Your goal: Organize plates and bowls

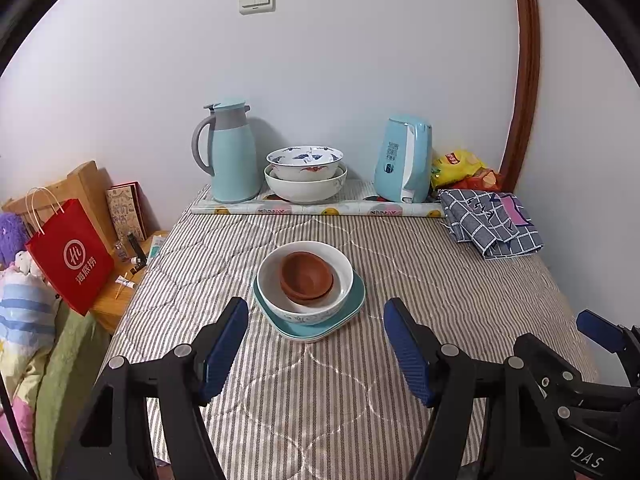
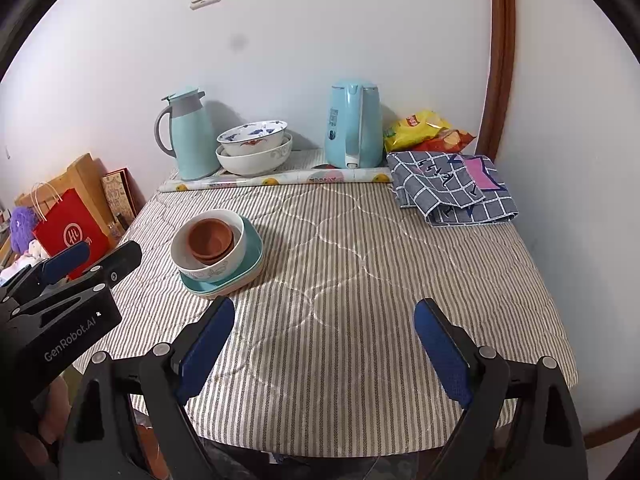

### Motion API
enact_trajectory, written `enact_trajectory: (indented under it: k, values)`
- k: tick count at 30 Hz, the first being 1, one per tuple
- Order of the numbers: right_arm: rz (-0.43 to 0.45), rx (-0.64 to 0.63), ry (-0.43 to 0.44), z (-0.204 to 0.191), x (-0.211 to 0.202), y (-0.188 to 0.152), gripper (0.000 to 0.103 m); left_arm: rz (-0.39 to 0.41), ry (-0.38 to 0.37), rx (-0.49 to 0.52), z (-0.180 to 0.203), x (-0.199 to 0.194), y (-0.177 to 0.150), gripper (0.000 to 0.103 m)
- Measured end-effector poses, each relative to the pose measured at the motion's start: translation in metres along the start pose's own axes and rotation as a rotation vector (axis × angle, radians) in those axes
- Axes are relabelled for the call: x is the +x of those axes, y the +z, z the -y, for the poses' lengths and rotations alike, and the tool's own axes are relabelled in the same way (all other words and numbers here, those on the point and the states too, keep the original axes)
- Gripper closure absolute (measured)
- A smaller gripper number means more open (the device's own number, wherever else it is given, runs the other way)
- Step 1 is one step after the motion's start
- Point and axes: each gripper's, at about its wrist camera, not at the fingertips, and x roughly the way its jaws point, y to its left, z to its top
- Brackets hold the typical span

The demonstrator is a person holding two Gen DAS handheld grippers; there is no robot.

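A stack stands mid-table: teal square plates (image 1: 352,308) (image 2: 252,252), on them a white bowl (image 1: 272,280) (image 2: 180,252), and inside it two nested brown bowls (image 1: 306,274) (image 2: 210,238). At the back wall a blue-patterned bowl (image 1: 305,162) (image 2: 253,137) sits nested in a larger white bowl (image 1: 306,188) (image 2: 256,162). My left gripper (image 1: 316,344) hangs open just short of the stack, nothing between its fingers. My right gripper (image 2: 324,344) is open over bare cloth, to the right of the stack. Each view catches the other gripper at its edge.
A striped quilted cloth (image 2: 360,260) covers the table. At the back stand a teal thermos jug (image 1: 232,152), a teal kettle (image 1: 404,160), snack bags (image 1: 460,166) and a rolled patterned sheet (image 1: 320,211). A folded checked cloth (image 1: 492,222) lies far right. A red bag (image 1: 72,256) stands left.
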Motion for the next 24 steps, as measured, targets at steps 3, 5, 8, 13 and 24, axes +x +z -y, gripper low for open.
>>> enact_trajectory:
  k: [3, 5, 8, 13, 24]
  values:
    - [0.001, -0.001, -0.001, -0.0004, -0.0012, -0.0001, 0.012, 0.0, -0.001, -0.001, -0.0007, 0.0001, 0.0002, 0.034]
    - [0.002, 0.0, 0.0, -0.0006, -0.0018, -0.0003, 0.012, -0.001, -0.001, -0.001, -0.0009, 0.0002, 0.0002, 0.034]
    - [0.001, 0.0, 0.0, -0.0003, -0.002, -0.0002, 0.012, -0.001, -0.003, -0.004, -0.0009, -0.0005, 0.0001, 0.034]
    - [0.004, -0.002, 0.001, -0.0012, -0.0027, -0.0004, 0.012, -0.002, -0.005, -0.005, -0.0005, -0.0007, -0.0002, 0.034]
    - [0.003, -0.002, 0.007, -0.0057, -0.0018, 0.0001, 0.012, -0.016, -0.011, -0.016, -0.0007, 0.007, -0.0012, 0.034]
